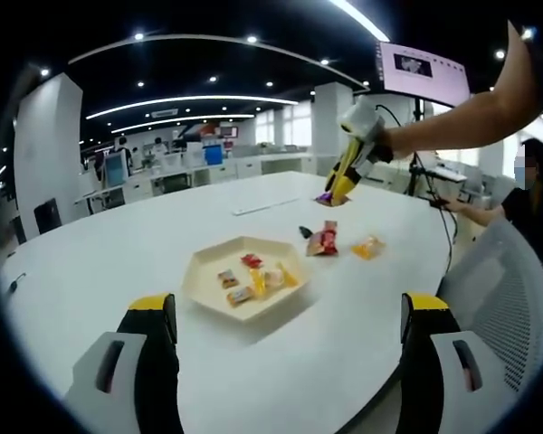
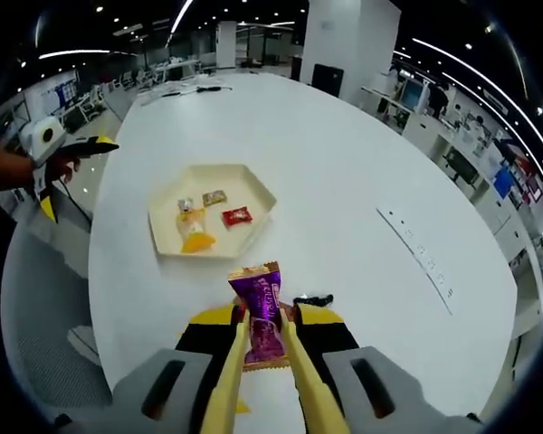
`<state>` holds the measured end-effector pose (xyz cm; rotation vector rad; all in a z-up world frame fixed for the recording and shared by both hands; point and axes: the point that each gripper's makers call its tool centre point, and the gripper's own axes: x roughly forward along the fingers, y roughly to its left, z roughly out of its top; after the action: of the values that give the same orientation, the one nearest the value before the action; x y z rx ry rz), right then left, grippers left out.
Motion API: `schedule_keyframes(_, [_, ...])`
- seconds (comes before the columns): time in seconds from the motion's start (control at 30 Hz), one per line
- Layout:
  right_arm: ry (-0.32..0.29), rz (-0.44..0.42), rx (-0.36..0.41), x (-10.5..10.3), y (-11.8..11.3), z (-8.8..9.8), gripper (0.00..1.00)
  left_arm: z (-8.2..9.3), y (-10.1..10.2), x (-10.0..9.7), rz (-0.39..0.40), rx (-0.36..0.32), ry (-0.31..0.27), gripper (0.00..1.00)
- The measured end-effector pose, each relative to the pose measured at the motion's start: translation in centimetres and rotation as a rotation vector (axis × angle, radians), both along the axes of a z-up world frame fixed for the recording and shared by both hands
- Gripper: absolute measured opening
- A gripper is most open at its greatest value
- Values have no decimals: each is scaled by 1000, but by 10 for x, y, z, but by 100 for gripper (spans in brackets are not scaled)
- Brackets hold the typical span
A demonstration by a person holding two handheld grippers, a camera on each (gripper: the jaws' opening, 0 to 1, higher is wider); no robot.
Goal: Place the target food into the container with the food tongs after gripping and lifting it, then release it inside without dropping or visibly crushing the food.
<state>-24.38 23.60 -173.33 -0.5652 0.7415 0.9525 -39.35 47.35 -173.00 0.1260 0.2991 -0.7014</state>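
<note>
Two yellow tongs (image 2: 264,362) clamped in the right gripper (image 2: 264,384), jaws closed on their handles; tong tips pinching a purple snack packet (image 2: 261,316) and holding it clear above the white table (image 2: 362,181). Hexagonal cream tray (image 2: 253,176) lying ahead and slightly left of the packet, carrying several small wrapped snacks. Left gripper (image 1: 290,348) hovering with jaws spread wide apart, gripping nothing; tray sitting just beyond and between them. Red packet (image 1: 324,240) and orange packet (image 1: 368,246) resting farther ahead to the right, beneath the raised right gripper.
</note>
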Motion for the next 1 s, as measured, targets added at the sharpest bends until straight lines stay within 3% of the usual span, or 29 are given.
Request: schedule_keyframes(1.0, [-24, 78, 36, 3, 82, 26, 23, 2, -1, -1, -1, 4, -11, 99])
